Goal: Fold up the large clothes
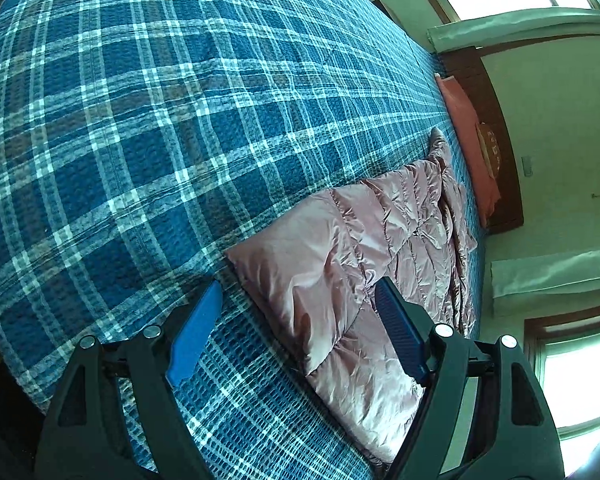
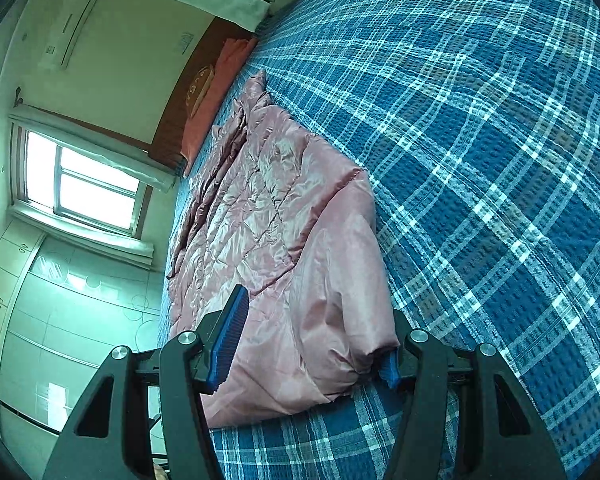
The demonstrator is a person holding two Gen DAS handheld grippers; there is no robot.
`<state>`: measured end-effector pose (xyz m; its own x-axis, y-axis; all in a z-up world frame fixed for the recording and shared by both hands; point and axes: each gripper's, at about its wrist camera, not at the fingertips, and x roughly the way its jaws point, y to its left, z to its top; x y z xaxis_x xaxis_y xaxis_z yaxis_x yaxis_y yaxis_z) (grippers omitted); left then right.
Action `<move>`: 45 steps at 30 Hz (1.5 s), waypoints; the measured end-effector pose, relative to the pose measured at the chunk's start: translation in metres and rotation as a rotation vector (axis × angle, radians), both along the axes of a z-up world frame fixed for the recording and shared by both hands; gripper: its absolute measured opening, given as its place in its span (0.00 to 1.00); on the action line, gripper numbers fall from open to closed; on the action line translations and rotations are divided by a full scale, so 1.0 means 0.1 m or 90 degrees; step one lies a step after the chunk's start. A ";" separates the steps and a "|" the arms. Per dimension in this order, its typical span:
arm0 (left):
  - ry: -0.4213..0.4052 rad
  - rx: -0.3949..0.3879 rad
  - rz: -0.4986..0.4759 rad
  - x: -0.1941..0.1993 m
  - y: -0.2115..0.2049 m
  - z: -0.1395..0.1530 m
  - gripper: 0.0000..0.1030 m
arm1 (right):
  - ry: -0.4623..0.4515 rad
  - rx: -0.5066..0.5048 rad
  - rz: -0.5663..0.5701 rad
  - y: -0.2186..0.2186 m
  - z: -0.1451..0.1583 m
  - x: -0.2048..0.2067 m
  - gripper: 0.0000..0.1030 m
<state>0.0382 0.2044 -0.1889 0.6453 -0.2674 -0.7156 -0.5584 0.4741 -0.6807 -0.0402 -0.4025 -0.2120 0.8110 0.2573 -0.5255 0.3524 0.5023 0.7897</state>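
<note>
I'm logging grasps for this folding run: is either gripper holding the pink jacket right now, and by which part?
Neither. The left gripper and the right gripper both stand open, jaws straddling the near end of the pink jacket without closing on it.

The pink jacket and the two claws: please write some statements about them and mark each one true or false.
1. The pink quilted jacket lies on a blue plaid bedcover. True.
2. The left claw is shut on the jacket. False: its jaws are open.
3. The right claw is open, with the jacket's near end between its jaws. True.
4. The jacket hangs on the wall. False: it lies flat on the bed.
5. A salmon pillow lies past the jacket. True.
</note>
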 end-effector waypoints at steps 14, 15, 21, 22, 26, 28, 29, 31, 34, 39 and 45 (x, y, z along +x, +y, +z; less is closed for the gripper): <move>-0.018 -0.002 -0.029 0.25 -0.15 0.00 0.60 | -0.004 -0.025 -0.012 0.09 0.02 0.09 0.55; -0.020 0.008 -0.033 0.28 -0.18 0.02 0.55 | -0.003 -0.025 -0.016 0.09 0.02 0.09 0.55; -0.040 0.108 -0.079 0.40 -0.36 0.19 0.34 | -0.004 -0.039 -0.011 0.09 0.04 0.21 0.41; -0.044 0.119 -0.087 0.42 -0.38 0.21 0.30 | -0.003 -0.042 -0.008 0.09 0.04 0.23 0.34; -0.054 0.144 -0.107 0.46 -0.41 0.23 0.06 | -0.010 -0.050 -0.001 0.10 0.07 0.29 0.16; -0.067 0.138 -0.109 0.46 -0.38 0.26 0.04 | -0.031 -0.056 -0.004 0.09 0.15 0.27 0.13; -0.078 0.132 -0.108 0.45 -0.35 0.28 0.04 | -0.042 -0.058 -0.006 0.09 0.20 0.25 0.12; -0.095 0.134 -0.109 0.43 -0.32 0.34 0.03 | -0.064 -0.065 -0.004 0.09 0.32 0.23 0.11; -0.116 0.130 -0.114 0.38 -0.28 0.44 0.03 | -0.087 -0.074 0.003 0.11 0.48 0.17 0.10; -0.158 0.134 -0.122 0.21 -0.24 0.69 0.03 | -0.121 -0.080 0.019 0.17 0.69 0.03 0.09; -0.227 0.135 -0.136 0.02 -0.23 1.01 0.03 | -0.153 -0.098 0.036 0.26 0.94 -0.17 0.08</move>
